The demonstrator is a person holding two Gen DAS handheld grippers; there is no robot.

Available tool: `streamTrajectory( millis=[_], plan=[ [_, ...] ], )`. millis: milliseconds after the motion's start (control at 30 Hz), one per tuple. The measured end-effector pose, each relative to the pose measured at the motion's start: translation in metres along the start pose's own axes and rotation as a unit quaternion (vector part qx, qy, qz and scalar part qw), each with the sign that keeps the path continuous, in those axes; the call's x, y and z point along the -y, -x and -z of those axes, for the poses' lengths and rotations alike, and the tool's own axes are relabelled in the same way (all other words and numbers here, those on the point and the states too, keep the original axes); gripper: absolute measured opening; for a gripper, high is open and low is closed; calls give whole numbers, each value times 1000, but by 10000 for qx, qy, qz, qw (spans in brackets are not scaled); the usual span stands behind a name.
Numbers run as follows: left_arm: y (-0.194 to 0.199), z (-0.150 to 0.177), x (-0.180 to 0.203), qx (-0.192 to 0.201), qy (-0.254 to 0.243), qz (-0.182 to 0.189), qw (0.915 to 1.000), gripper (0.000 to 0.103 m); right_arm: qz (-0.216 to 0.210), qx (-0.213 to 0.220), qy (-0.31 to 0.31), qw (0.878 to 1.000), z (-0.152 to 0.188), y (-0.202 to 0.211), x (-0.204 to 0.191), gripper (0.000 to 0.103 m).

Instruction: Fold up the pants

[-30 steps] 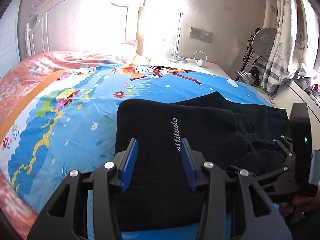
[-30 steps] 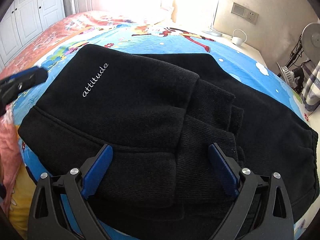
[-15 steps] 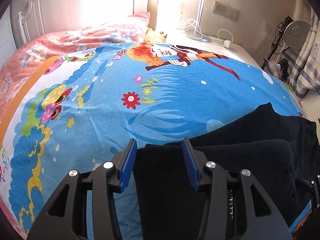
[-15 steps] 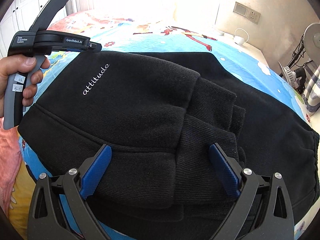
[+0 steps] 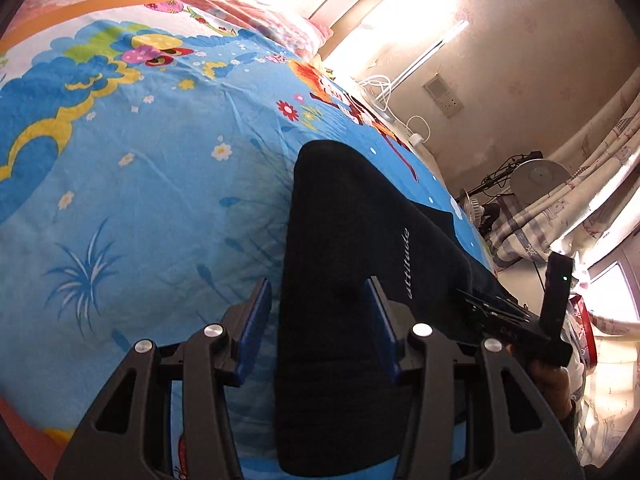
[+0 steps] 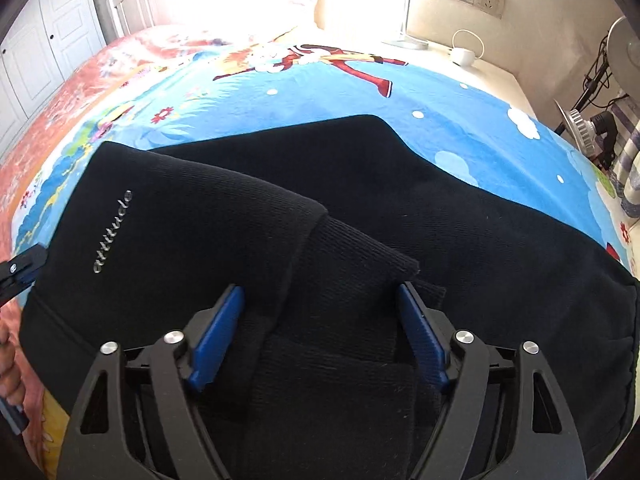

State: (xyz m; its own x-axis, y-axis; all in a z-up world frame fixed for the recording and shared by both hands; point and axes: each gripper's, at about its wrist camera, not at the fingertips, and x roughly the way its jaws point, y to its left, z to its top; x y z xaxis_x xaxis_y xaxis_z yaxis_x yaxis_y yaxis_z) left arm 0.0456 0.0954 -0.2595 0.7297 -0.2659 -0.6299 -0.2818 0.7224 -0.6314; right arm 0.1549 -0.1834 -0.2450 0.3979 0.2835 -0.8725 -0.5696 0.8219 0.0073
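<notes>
The black pants [image 6: 360,216] lie folded on the bed, with the white word "attitude" on the top layer and the ribbed cuffs [image 6: 352,264] doubled over. My right gripper [image 6: 320,312] is open, its blue pads straddling the cuff fold near the front edge. My left gripper [image 5: 318,300] is open at the pants' left edge [image 5: 340,240], tilted, with the folded cloth between its fingers. The right gripper's body shows in the left wrist view [image 5: 556,296].
The bed carries a blue cartoon sheet [image 5: 140,184] with a pink quilt [image 6: 120,60] beyond. A nightstand with a lamp base and charger [image 6: 464,54] stands at the back. A fan [image 5: 536,176] and curtain [image 5: 580,200] are on the right.
The left gripper swung round and tilted, coming back to the pants' left edge. The right gripper's jaws narrowed and moved forward over the cuff fold.
</notes>
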Motion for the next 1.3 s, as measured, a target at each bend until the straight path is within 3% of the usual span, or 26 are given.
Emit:
streamTrajectory(
  millis=[133,233,333,400,567,767,833,1100,1300],
  plan=[
    [4,31,-1,-88,-67,91,9999,48,42,135,2,9999,7,-3,1,82],
    [8,38,-8,-127,151,329,9993,51,112,208,-37,9997,11,-3,1,88],
    [10,43,-8,-111,35,422,9990,53,206,88,-157,9996,4,0,4,88],
    [10,41,-8,-103,-21,436,9990,53,314,231,-231,9990,-3,19,-4,87],
    [9,42,-7,-56,-62,405,9991,53,-551,457,495,9962,-36,48,-83,86],
    [10,47,-3,87,-18,281,9996,50,-1201,-66,860,9890,-58,-2,-174,82],
    [10,50,-2,150,-32,251,9996,50,-1081,-204,885,9900,-61,-23,-188,79],
    [16,58,2,146,-17,207,9997,52,-286,72,1502,9882,-43,-40,-216,93],
    [23,71,5,235,1,135,9996,52,-296,111,1487,9884,-44,-42,-215,95]
  ],
)
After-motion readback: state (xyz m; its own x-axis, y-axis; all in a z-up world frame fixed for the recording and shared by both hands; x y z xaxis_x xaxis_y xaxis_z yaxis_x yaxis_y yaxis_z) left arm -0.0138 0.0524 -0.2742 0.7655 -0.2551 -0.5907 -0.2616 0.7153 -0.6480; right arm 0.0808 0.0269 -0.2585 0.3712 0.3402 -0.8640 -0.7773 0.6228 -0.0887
